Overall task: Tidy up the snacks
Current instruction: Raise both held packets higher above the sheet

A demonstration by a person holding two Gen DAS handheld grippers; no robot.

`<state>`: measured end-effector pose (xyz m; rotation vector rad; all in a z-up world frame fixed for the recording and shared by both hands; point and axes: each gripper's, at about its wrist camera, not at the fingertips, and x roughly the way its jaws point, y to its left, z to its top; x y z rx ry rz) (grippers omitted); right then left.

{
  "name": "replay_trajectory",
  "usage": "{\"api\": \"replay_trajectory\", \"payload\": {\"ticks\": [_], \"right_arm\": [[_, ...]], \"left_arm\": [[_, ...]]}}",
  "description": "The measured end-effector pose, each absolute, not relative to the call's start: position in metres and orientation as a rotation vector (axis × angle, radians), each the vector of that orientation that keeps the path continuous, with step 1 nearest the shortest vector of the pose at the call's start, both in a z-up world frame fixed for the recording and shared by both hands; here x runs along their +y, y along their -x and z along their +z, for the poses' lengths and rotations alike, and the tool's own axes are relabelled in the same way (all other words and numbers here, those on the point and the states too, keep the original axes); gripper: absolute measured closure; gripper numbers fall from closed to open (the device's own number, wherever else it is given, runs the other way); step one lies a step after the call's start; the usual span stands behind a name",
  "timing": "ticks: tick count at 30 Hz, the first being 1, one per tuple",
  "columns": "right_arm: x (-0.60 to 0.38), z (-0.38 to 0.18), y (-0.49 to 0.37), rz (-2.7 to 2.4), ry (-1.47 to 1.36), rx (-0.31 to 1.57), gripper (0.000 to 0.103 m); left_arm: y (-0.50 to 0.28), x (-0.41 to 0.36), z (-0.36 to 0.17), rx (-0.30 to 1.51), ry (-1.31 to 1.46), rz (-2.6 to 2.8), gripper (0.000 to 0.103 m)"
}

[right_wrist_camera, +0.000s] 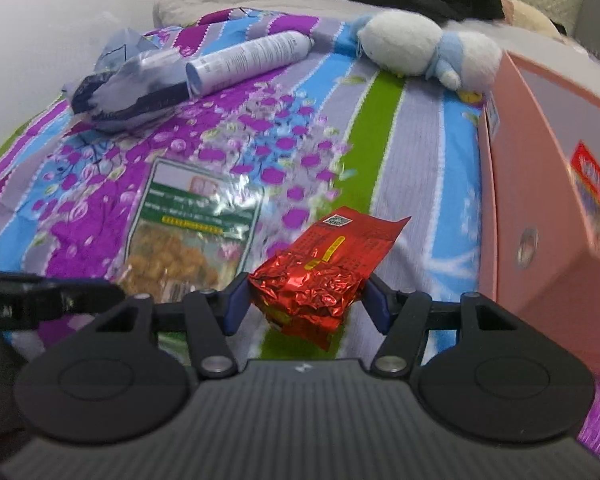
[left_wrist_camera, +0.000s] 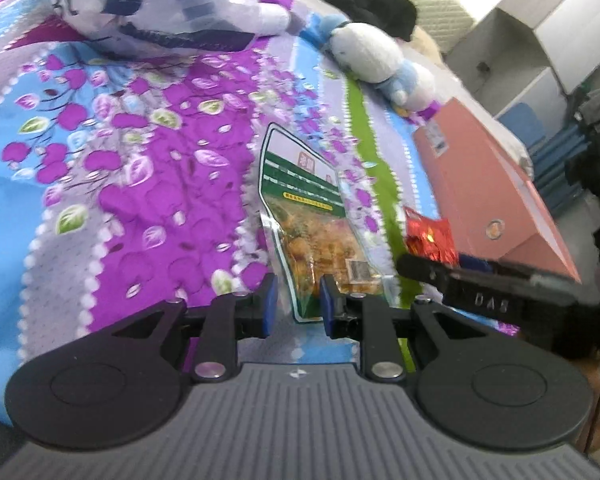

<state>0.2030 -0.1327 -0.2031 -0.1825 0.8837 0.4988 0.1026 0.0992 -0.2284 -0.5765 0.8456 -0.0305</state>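
Left gripper is pinching the green pack, right gripper is squeezing the red pouch, both lying near the pink box, plush and can farther back, labels too blurry to read.

Pink box cut off at right edge, its red label blurred, print unreadable

Bed sheet: purple flower print, with blue, lilac and green stripes. Snack pouch: green and white banding over orange-brown contents. Foil packet: crinkled red with yellow marks. Box: salmon pink, red label. Plush toy: white and pale blue. Spray can: white. Tool pads: blue on black.
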Motion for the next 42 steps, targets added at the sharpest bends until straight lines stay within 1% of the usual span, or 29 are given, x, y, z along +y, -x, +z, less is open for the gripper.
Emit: {"api": "replay_trajectory", "payload": {"ticks": [2, 4, 5, 6, 7, 8, 9, 10, 11, 13, 15, 18, 21, 25, 26, 34, 42], "right_arm": [[-0.140, -0.213, -0.205, 0.459, 0.167, 0.913, 0.040], [-0.147, -0.216, -0.204, 0.445, 0.130, 0.925, 0.040], [-0.151, -0.217, -0.204, 0.443, 0.109, 0.929, 0.039], [-0.153, -0.219, -0.204, 0.433, 0.093, 0.934, 0.038], [-0.156, -0.220, -0.203, 0.421, 0.083, 0.936, 0.038], [-0.157, -0.220, -0.202, 0.413, 0.075, 0.935, 0.037], [-0.160, -0.221, -0.200, 0.400, 0.061, 0.930, 0.033], [-0.163, -0.221, -0.199, 0.383, 0.039, 0.925, 0.025], [-0.166, -0.222, -0.196, 0.371, 0.006, 0.914, 0.023], [-0.172, -0.224, -0.192, 0.384, -0.081, 0.902, 0.022], [-0.172, -0.226, -0.190, 0.372, -0.106, 0.894, 0.022], [-0.168, -0.228, -0.189, 0.337, -0.091, 0.859, 0.023], [-0.162, -0.232, -0.190, 0.328, -0.037, 0.840, 0.024], [-0.163, -0.230, -0.189, 0.321, 0.006, 0.837, 0.038], [-0.165, -0.229, -0.188, 0.322, 0.003, 0.839, 0.039], [-0.177, -0.227, -0.176, 0.348, 0.044, 0.834, 0.040], [-0.183, -0.230, -0.167, 0.373, 0.061, 0.813, 0.040]], "left_arm": [[-0.102, 0.100, -0.228, 0.861, 0.571, -0.011, 0.075], [-0.102, 0.099, -0.227, 0.877, 0.552, 0.001, 0.071], [-0.103, 0.098, -0.227, 0.889, 0.546, 0.010, 0.062], [-0.104, 0.097, -0.226, 0.899, 0.546, 0.019, 0.047], [-0.106, 0.097, -0.226, 0.903, 0.550, 0.025, 0.040], [-0.107, 0.095, -0.225, 0.900, 0.553, 0.025, 0.028], [-0.108, 0.093, -0.223, 0.899, 0.552, 0.029, 0.018], [-0.110, 0.091, -0.222, 0.900, 0.548, 0.040, 0.013], [-0.112, 0.089, -0.221, 0.903, 0.541, 0.054, 0.007], [-0.117, 0.086, -0.220, 0.907, 0.529, 0.067, 0.005], [-0.122, 0.083, -0.221, 0.927, 0.533, 0.070, 0.002], [-0.128, 0.081, -0.222, 0.949, 0.542, 0.077, 0.000], [-0.133, 0.076, -0.220, 0.968, 0.509, 0.095, 0.000], [-0.137, 0.071, -0.219, 0.993, 0.493, 0.095, 0.000], [-0.139, 0.069, -0.219, 1.000, 0.490, 0.095, 0.000], [-0.156, 0.054, -0.222, 1.032, 0.438, 0.127, 0.000], [-0.177, 0.033, -0.230, 1.029, 0.293, 0.194, 0.000]]}}
